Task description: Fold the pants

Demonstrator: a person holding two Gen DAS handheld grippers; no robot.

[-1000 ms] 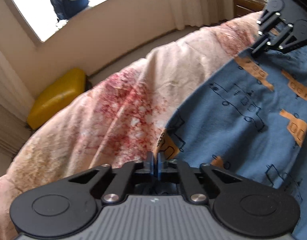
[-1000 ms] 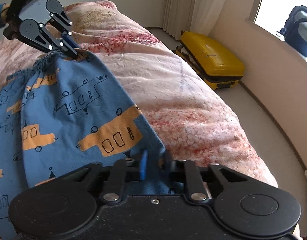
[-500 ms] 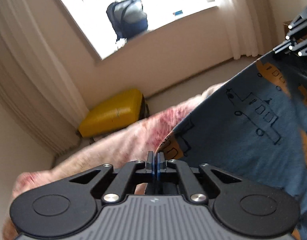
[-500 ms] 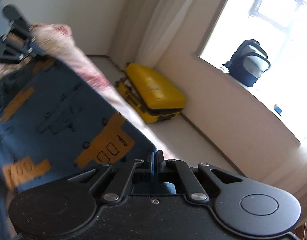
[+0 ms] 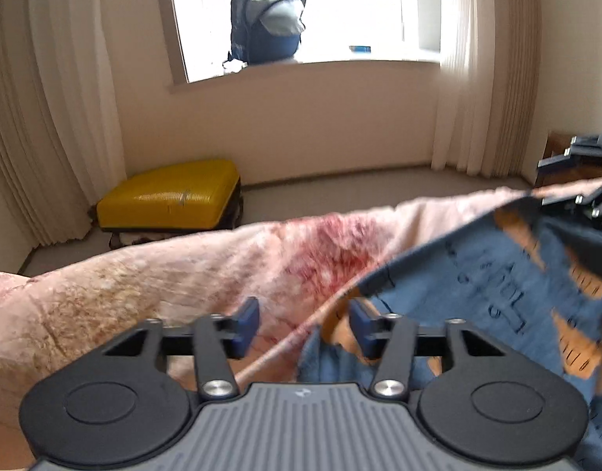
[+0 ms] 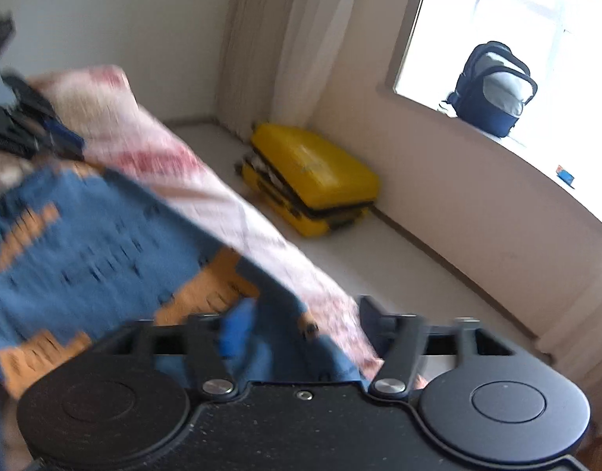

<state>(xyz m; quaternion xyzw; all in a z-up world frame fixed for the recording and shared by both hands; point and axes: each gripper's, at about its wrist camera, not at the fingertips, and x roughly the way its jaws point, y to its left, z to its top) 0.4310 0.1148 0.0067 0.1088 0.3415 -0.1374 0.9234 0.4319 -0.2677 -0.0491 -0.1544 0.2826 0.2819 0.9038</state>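
While both grippers open, blue pants (image 5: 493,278) with orange print lie on pink floral bedspread (image 5: 151,274). Left gripper (image 5: 304,324): fingers apart, opening; pants corner between, unclamped. Right gripper (image 6: 301,327): fingers apart, opening; pants edge between, loose. Yellow suitcase (image 6: 312,180) on floor; backpack (image 5: 265,25) on windowsill.

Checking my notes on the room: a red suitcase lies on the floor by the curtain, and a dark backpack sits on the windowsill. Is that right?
Not quite. The suitcase is yellow, not red; the left wrist view shows it plainly, and the right wrist view agrees. The rest holds: it lies on the floor by the curtain, and the dark backpack sits on the windowsill.
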